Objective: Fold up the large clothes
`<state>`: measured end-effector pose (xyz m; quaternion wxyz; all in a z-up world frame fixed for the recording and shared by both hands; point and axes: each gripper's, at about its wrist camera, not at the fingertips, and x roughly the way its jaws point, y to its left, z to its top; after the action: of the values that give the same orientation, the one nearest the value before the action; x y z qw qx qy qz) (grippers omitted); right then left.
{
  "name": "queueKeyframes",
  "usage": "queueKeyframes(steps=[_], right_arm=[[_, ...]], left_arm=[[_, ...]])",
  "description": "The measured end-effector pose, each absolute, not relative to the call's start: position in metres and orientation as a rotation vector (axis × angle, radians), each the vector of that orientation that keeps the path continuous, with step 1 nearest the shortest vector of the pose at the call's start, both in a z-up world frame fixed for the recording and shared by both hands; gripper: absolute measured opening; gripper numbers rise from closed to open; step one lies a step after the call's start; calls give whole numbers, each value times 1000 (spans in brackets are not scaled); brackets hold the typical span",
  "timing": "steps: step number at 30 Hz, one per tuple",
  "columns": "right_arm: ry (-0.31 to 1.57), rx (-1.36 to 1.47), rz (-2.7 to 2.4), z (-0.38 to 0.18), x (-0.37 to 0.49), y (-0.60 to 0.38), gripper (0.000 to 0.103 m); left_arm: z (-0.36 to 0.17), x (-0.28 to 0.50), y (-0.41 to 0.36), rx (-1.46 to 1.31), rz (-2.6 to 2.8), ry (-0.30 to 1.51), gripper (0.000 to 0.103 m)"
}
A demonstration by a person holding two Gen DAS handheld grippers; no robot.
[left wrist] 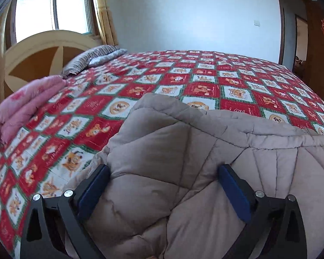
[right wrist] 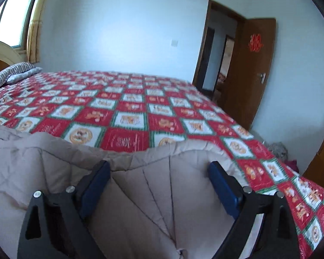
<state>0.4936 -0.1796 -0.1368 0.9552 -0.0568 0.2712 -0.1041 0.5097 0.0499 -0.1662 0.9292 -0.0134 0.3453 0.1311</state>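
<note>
A bulky beige quilted garment (left wrist: 183, 142) lies on the near part of the bed, its far edge folded into a thick ridge. My left gripper (left wrist: 163, 169) hangs over its puffy left end, jaws wide apart, the blue pads (left wrist: 92, 192) flanking a bulge of fabric without squeezing it. In the right wrist view the same garment (right wrist: 54, 161) fills the lower left. My right gripper (right wrist: 158, 165) stands open over its stitched panel near the far hem, pads (right wrist: 223, 190) apart from the cloth between them.
The bed wears a red, white and green checked cover (left wrist: 205, 82) (right wrist: 140, 112). A folded pink blanket (left wrist: 26, 110) and a striped pillow (left wrist: 90, 58) lie by the headboard (left wrist: 43, 51). An open brown door (right wrist: 248, 71) and a wooden cabinet (right wrist: 321, 161) stand to the right.
</note>
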Motion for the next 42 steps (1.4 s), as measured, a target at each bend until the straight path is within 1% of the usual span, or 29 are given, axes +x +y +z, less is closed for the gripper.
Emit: queueKeyframes(steps=[11, 22, 31, 34, 37, 40, 42], right_arm=[[694, -70, -175, -159, 519, -188, 96], [781, -53, -170, -171, 531, -191, 99], [810, -57, -175, -174, 535, -192, 100], [807, -64, -178, -172, 534, -192, 100], [801, -85, -180, -156, 524, -190, 99], [659, -30, -141, -120, 481, -188, 100], [594, 7, -105, -108, 454, -179, 101]], left_arm=[[-183, 518, 59, -115, 238, 778, 102], [-184, 519, 61, -123, 236, 783, 102], [-185, 519, 60, -118, 238, 784, 102], [-184, 521, 58, -106, 241, 802, 102], [-164, 513, 58, -95, 236, 831, 102], [-129, 482, 57, -133, 201, 689, 102], [-120, 465, 48, -150, 197, 619, 102]])
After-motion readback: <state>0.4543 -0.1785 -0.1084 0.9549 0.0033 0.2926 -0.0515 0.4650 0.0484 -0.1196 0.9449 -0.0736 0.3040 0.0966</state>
